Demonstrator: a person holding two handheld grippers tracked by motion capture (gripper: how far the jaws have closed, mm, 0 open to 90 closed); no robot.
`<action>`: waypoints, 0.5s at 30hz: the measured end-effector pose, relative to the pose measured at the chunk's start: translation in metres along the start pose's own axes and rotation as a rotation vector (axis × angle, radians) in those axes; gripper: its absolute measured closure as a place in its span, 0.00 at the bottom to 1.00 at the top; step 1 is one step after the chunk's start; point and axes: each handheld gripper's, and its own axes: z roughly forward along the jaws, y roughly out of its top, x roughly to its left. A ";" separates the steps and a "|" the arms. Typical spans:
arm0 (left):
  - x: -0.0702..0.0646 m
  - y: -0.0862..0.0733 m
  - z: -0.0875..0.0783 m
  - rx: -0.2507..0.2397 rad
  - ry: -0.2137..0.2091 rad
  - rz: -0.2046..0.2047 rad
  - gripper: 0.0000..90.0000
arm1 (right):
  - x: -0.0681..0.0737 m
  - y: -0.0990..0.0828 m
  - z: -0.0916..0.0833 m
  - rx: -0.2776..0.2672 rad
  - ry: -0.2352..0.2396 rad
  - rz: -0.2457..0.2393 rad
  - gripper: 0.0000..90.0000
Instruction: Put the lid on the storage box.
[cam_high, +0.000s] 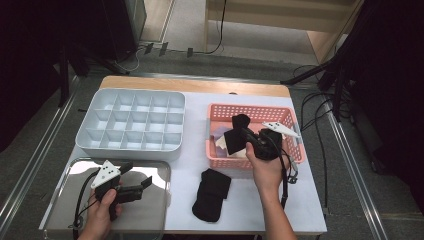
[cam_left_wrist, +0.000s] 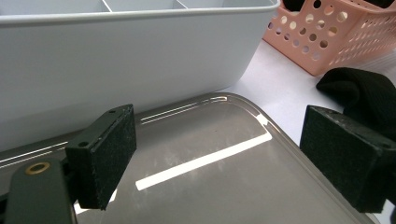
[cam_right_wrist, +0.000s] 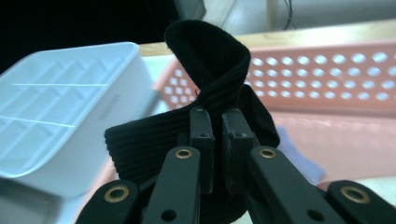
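Note:
My right gripper (cam_high: 244, 135) hangs over the pink basket (cam_high: 250, 111), shut on a black sock (cam_high: 234, 134). In the right gripper view the jaws (cam_right_wrist: 218, 123) pinch the ribbed sock (cam_right_wrist: 205, 51), which folds up above them in front of the basket wall (cam_right_wrist: 327, 74). My left gripper (cam_high: 138, 175) is held low over the metal tray (cam_high: 150, 202) at the front left, open, with nothing between its pads (cam_left_wrist: 105, 154). A second black sock (cam_high: 211, 194) lies on the table in front of the basket, and its edge (cam_left_wrist: 359, 88) lies beyond the tray's corner.
A white compartment organiser (cam_high: 131, 125) stands behind the tray, its wall (cam_left_wrist: 116, 60) close ahead of the left gripper. The basket holds some pale items (cam_high: 220, 142). Cables and stands surround the table on the floor.

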 end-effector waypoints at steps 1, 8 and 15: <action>0.000 0.000 0.000 0.000 -0.001 0.002 0.13 | 0.006 0.001 -0.004 -0.002 0.008 -0.009 0.95; 0.000 0.000 0.000 -0.003 0.000 0.000 0.13 | 0.026 0.011 -0.032 -0.040 0.058 -0.027 0.95; 0.000 0.000 0.000 -0.003 0.001 0.000 0.13 | 0.029 0.000 -0.046 -0.114 0.051 -0.070 0.95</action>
